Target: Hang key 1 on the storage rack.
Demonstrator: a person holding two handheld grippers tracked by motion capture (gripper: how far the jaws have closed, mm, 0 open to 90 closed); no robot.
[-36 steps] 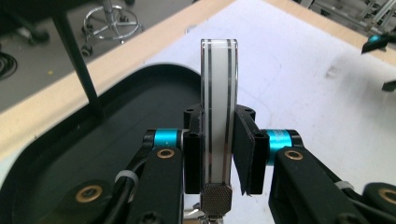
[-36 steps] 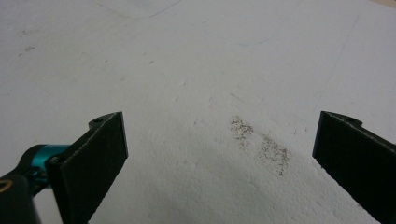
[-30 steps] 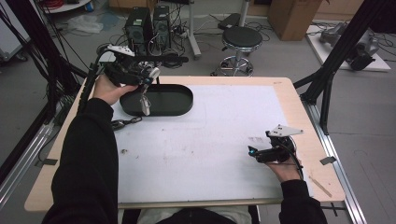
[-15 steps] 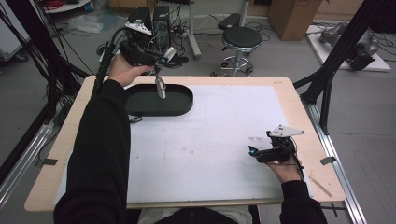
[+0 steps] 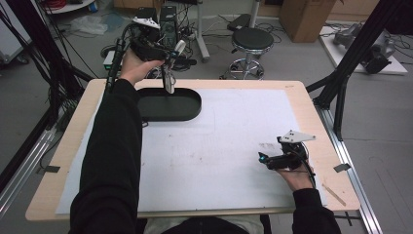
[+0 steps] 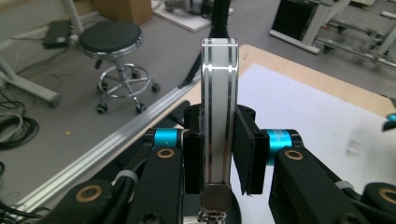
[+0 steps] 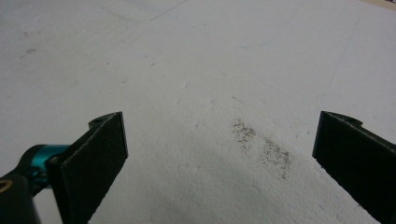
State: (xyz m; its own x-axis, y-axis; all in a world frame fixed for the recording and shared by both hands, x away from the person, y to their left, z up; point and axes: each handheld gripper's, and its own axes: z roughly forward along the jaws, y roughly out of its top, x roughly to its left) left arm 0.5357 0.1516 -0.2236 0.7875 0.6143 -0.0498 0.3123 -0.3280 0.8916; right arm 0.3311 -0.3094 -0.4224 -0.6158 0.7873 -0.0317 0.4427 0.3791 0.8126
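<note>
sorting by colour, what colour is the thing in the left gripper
White with thin silver stripes; clearest in the left gripper view.

Black stool [image 5: 251, 40] & cardboard box [image 5: 302, 14] behind table [image 5: 311, 105].

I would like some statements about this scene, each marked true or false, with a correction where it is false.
1. The left gripper is shut on the white flat object. True.
2. The right gripper holds a pen. False: its jaws stand open, with nothing between them.
3. The black tray lies on the white sheet. True.
4. The white flat object lies inside the black tray. False: it is held in the air above the tray.
5. The stool stands on the table. False: it is on the floor behind.
</note>
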